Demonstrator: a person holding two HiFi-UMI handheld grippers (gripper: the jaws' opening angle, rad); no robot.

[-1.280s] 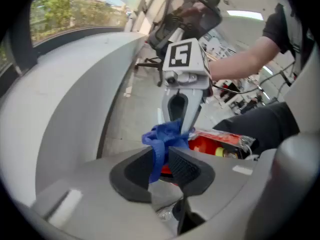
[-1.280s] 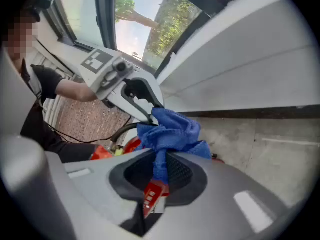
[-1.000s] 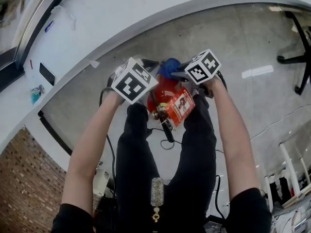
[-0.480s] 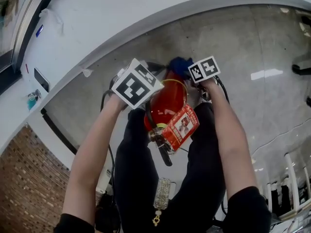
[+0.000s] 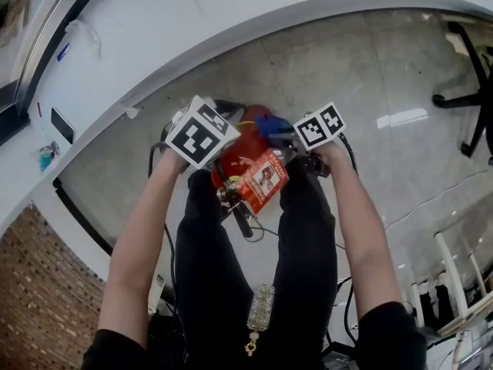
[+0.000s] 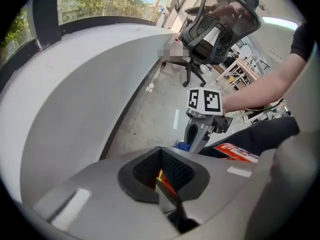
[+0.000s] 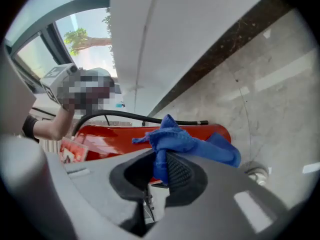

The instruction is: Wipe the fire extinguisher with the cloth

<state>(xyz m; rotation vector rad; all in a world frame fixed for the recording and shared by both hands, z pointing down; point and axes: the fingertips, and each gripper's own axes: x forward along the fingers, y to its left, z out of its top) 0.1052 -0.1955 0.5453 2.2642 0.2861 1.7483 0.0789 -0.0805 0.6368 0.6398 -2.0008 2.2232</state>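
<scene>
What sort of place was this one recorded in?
Probably an office or lab space: a black mesh swivel chair, a polished grey tiled floor, and a white curved wall beneath a window.

Fire extinguisher (image 5: 235, 151): partly hidden behind its tag (image 5: 260, 181), print too small to read. Left gripper (image 6: 160, 170): only a red sliver shows between the jaws, probably the fire extinguisher. Chair (image 5: 461, 95): cut off at right edge.
</scene>
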